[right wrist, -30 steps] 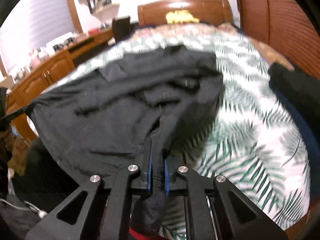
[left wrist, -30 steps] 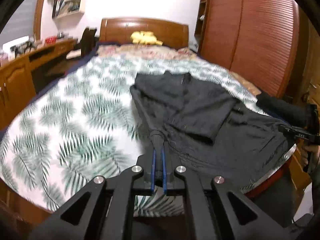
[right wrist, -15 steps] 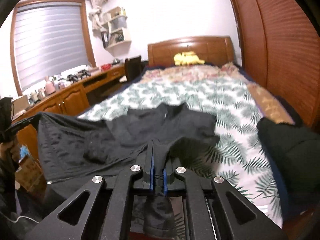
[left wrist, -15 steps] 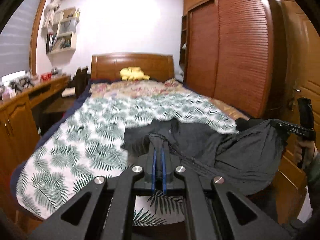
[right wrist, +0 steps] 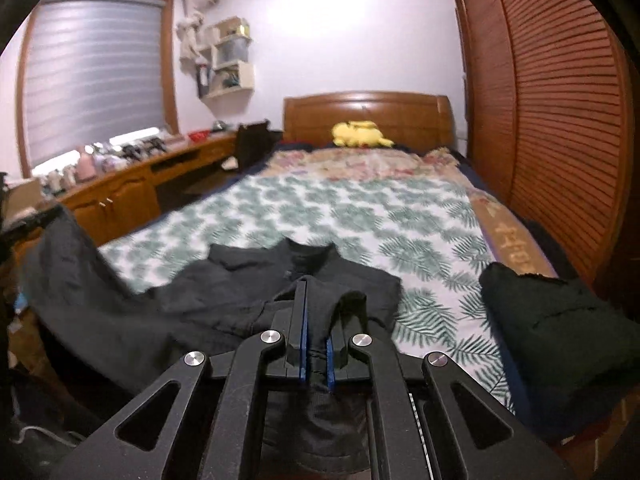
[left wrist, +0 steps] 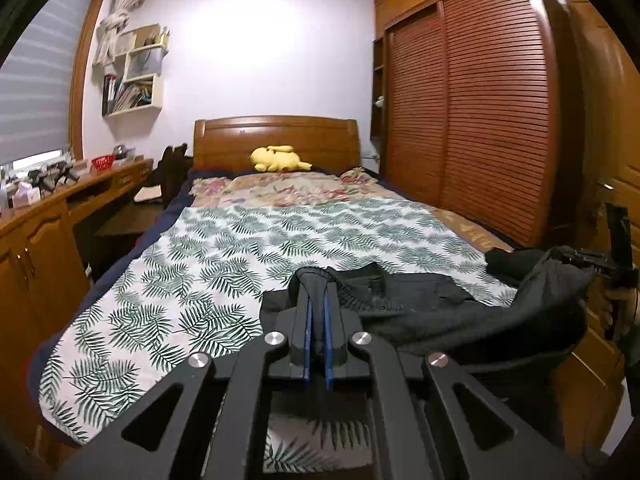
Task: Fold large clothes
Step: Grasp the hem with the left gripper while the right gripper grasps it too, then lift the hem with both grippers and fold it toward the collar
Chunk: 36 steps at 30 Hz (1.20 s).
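A large black garment [left wrist: 420, 312] hangs stretched between my two grippers over the foot of the bed, its collar end still on the leaf-print cover. My left gripper [left wrist: 316, 300] is shut on one bunched corner of it. My right gripper [right wrist: 316, 308] is shut on the other corner; the collar [right wrist: 308, 256] lies just beyond it. The right gripper [left wrist: 592, 260] also shows at the right edge of the left wrist view, holding the cloth up. The left gripper shows at the left edge of the right wrist view [right wrist: 28, 220].
The bed [left wrist: 280, 240] has a leaf-print cover, a wooden headboard and a yellow plush toy [left wrist: 278, 159]. A second dark folded garment [right wrist: 560, 320] lies at the bed's right edge. A wooden desk [left wrist: 48, 216] runs along the left; a slatted wardrobe [left wrist: 480, 120] stands right.
Both grippers have risen and pulled back toward the foot of the bed, lifting the garment's held edge off the cover. The views now tilt up toward the headboard and wall.
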Each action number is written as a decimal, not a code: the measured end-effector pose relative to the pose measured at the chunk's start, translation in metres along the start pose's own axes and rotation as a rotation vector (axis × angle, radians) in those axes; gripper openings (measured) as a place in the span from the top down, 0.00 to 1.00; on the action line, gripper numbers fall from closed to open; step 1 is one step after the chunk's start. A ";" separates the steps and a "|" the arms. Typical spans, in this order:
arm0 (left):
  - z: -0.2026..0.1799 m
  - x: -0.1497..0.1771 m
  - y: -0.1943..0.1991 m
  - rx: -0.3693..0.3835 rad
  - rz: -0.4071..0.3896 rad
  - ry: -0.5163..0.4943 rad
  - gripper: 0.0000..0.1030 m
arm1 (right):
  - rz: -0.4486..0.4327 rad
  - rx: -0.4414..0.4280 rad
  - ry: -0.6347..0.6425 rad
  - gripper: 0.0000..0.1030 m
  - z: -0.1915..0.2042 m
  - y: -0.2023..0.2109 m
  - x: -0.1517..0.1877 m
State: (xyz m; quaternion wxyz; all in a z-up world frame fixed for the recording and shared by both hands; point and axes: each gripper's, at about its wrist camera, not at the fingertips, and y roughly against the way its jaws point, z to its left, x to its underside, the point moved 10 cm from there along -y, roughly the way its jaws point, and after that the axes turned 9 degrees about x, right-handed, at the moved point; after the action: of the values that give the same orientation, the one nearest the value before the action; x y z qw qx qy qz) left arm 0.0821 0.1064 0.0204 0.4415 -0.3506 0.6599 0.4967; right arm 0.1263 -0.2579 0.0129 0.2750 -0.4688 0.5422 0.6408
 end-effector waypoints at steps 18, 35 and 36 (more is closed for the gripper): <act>0.082 -0.027 -0.182 -0.042 0.008 0.051 0.97 | 0.109 0.107 -0.024 0.96 -0.048 -0.254 -0.014; 0.122 0.007 -0.277 -0.028 0.148 0.137 0.86 | 0.304 0.193 0.038 0.96 -0.054 -0.383 -0.003; 0.124 0.005 -0.274 -0.036 0.142 0.134 0.85 | 0.314 0.192 0.035 0.92 -0.053 -0.385 -0.002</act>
State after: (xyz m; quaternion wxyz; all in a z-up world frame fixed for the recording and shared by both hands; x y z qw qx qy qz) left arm 0.3557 0.1544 -0.0938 0.3539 -0.3432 0.7019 0.5140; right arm 0.4749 -0.2081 -0.1527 0.2055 -0.3610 0.6720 0.6130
